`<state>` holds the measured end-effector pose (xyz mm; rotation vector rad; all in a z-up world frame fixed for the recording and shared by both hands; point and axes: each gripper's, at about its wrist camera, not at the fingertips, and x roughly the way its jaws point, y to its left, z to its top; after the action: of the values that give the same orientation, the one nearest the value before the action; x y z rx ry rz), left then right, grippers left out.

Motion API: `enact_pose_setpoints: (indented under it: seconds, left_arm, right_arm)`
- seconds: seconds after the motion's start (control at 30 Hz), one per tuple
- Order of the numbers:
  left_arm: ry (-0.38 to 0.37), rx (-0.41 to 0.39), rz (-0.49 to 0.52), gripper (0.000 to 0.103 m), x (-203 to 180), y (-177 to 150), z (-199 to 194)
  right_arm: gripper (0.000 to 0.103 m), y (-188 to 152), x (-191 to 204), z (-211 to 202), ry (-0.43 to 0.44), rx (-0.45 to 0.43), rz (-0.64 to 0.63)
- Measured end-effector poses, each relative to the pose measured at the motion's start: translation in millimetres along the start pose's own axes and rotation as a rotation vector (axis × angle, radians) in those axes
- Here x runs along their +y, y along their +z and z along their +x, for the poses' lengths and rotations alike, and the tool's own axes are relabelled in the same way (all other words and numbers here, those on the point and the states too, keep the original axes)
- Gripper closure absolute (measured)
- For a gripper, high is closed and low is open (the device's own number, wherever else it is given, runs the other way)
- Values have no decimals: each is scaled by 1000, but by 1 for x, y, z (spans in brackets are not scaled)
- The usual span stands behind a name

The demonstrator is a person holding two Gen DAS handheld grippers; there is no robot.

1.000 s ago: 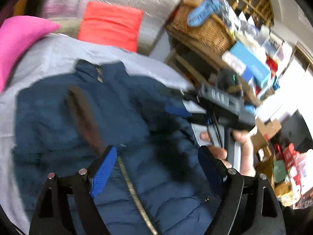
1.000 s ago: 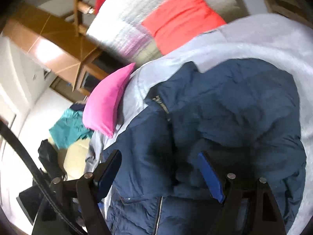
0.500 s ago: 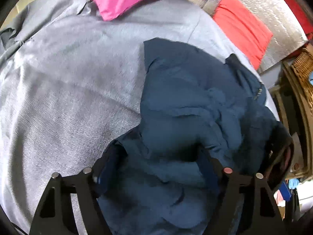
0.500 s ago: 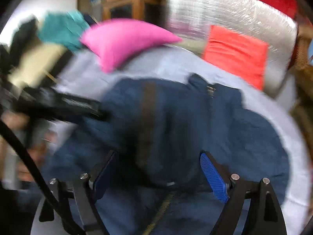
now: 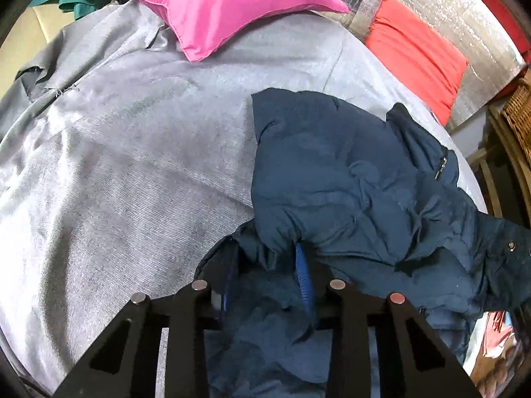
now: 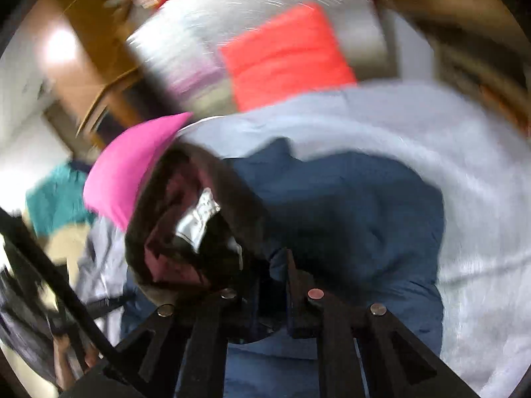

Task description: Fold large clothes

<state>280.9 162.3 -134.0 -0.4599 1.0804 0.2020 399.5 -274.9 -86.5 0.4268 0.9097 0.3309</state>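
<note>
grey bedspread [image 5: 132, 165]: both claws (angled down) pinch navy jacket [image 5: 348, 172].

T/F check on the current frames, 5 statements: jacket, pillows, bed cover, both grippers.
1. The dark navy padded jacket lies on a grey ribbed bed cover. True.
2. The bright pink pillow rests on top of the jacket. False: it sits apart from it, further back on the cover.
3. The left gripper has jacket fabric bunched between its blue pads. True; its jaws have just been closing.
4. The right gripper stands wide open over bare cover. False: its jaws have just closed, nearly together on jacket fabric.
5. The orange-red cushion lies flat in the middle of the cover. False: it leans against a silver quilted backing at the far edge.
</note>
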Motion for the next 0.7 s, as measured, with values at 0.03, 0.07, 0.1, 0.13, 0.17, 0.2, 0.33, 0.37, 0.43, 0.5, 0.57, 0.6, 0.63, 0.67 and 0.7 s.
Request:
enact_pose_setpoints:
  seconds: [0.03, 0.07, 0.1, 0.13, 0.17, 0.2, 0.33, 0.37, 0.43, 0.5, 0.57, 0.6, 0.63, 0.67, 0.7]
  left_arm:
    - [9, 5, 6, 67, -2, 0, 2]
    - [21, 7, 9, 66, -6, 1, 7]
    - [27, 12, 8, 65, -6, 1, 9]
    - [28, 21, 2, 65, -6, 1, 10]
    - [20, 22, -10, 65, -4, 2, 9]
    - [12, 21, -18, 65, -6, 5, 12]
    - [-35, -41, -63, 52, 5, 6, -17]
    - [-44, -68, -70, 39, 7, 5, -24]
    - [-72, -125, -74, 32, 5, 3, -36]
    - [-100, -122, -45, 32, -5, 3, -33]
    - [-117, -92, -16, 32, -14, -1, -25]
    - [-118, -71, 0, 32, -20, -2, -18]
    - [-110, -55, 18, 32, -27, -4, -9]
    - [-97, -46, 34, 32, -33, -5, -3]
    - [-68, -38, 54, 32, -37, -6, 3]
  right_arm:
    - [89, -1, -20, 6, 25, 20, 72]
    - [87, -3, -39, 18, 59, 63, 146]
    - [84, -6, -52, 29, 59, 103, 199]
    - [84, -11, -65, 36, 47, 143, 276]
    - [84, -12, -69, 36, 67, 155, 311]
    - [82, -11, -68, 32, 85, 151, 312]
    - [21, -6, -61, -14, 40, 17, 271]
    - [21, -8, -62, -28, 39, -21, 273]
    - [21, -19, -62, -44, 95, -52, 281]
    - [21, -28, -55, -40, 153, -35, 301]
    - [28, -37, -39, -23, 213, 27, 271]
    - [38, -39, -30, -14, 150, 52, 227]
    - [43, -44, -25, -12, 84, 58, 196]
    - [53, -44, -21, -6, 16, 61, 165]
    - [67, -43, -20, -2, -33, 65, 150]
